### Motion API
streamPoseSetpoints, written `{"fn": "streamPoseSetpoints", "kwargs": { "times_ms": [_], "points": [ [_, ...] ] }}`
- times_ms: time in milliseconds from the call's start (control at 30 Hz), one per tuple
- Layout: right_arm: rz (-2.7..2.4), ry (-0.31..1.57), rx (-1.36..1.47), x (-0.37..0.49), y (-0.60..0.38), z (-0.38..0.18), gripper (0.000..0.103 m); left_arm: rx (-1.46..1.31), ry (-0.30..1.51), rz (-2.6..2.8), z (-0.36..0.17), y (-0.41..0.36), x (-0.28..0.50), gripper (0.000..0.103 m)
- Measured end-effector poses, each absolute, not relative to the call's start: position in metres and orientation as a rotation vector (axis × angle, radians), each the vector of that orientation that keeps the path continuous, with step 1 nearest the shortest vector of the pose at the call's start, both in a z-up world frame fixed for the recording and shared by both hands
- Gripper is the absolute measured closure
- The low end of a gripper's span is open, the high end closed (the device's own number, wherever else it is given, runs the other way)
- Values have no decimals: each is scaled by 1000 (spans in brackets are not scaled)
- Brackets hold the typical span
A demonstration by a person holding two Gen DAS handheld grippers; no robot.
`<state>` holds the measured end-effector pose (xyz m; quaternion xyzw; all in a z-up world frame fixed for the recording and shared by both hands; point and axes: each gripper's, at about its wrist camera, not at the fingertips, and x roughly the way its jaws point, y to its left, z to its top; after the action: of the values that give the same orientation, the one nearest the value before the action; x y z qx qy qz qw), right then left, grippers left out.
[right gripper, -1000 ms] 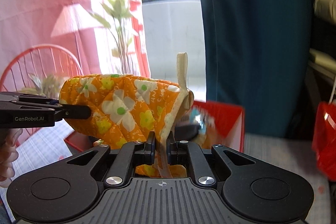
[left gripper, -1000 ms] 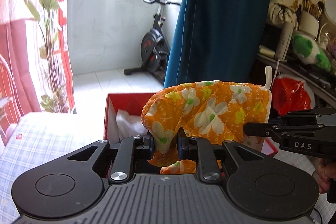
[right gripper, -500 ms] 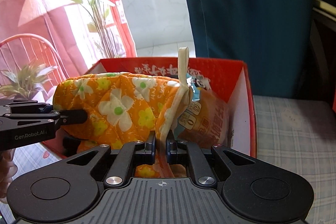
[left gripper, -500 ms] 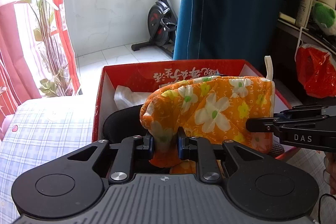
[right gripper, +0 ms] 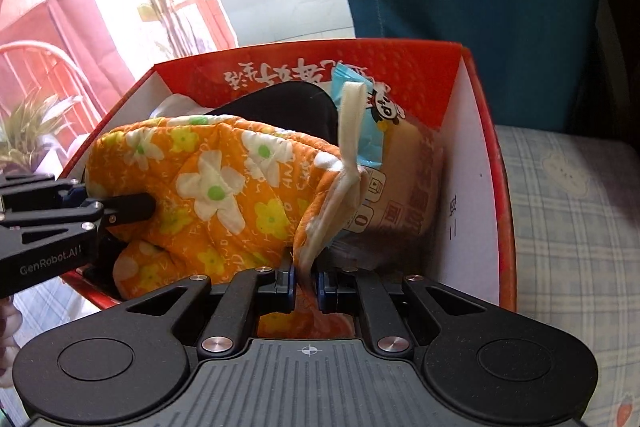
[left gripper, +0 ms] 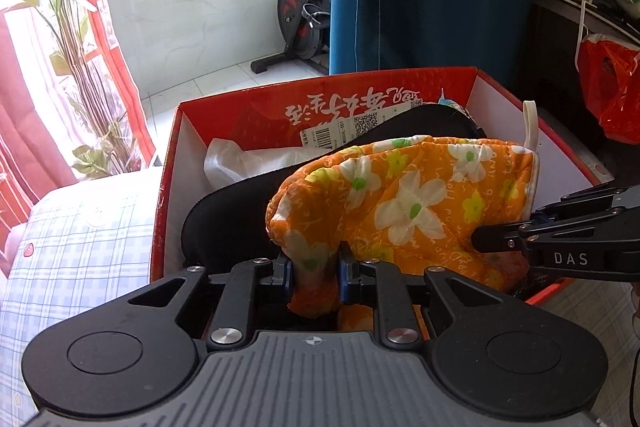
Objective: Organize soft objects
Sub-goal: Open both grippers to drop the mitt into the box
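Quilted cotton on the oven mitt (left gripper: 404, 203), soft, matt, stitched in puffy ridges, cream fabric loop (right gripper: 349, 123) at its cuff. Red box (left gripper: 248, 107): glossy printed cardboard, plain white matt inside. Snack packet (right gripper: 404, 187), shiny crinkled plastic film. Left claw (left gripper: 313, 269) and right claw (right gripper: 306, 285): matt black plastic, bright metal rivets. Checked cloth (right gripper: 568, 211) underneath, woven and dull.

"DAS" on right gripper (left gripper: 480, 239), seen from left wrist. "GenRobot.AI" on left gripper (right gripper: 150, 205), seen from right wrist. Red box (right gripper: 486, 147): inverted white characters on far inner wall, unreadable. Snack packet (right gripper: 400, 187) inside box: "0".
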<state>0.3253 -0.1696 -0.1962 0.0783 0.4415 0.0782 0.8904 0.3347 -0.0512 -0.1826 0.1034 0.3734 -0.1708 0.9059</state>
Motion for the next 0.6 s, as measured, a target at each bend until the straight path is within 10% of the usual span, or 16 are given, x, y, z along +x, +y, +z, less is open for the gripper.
{"fn": "streamPoseSetpoints", "kwargs": {
  "times_ms": [433,600],
  "points": [
    [121,693,16,265,-171,-165,40,216,604,-426,-151,-34,286,13],
    [127,621,3,235,-166,-157,20,194,567,-426,-142,-12,259,10]
  ]
}}
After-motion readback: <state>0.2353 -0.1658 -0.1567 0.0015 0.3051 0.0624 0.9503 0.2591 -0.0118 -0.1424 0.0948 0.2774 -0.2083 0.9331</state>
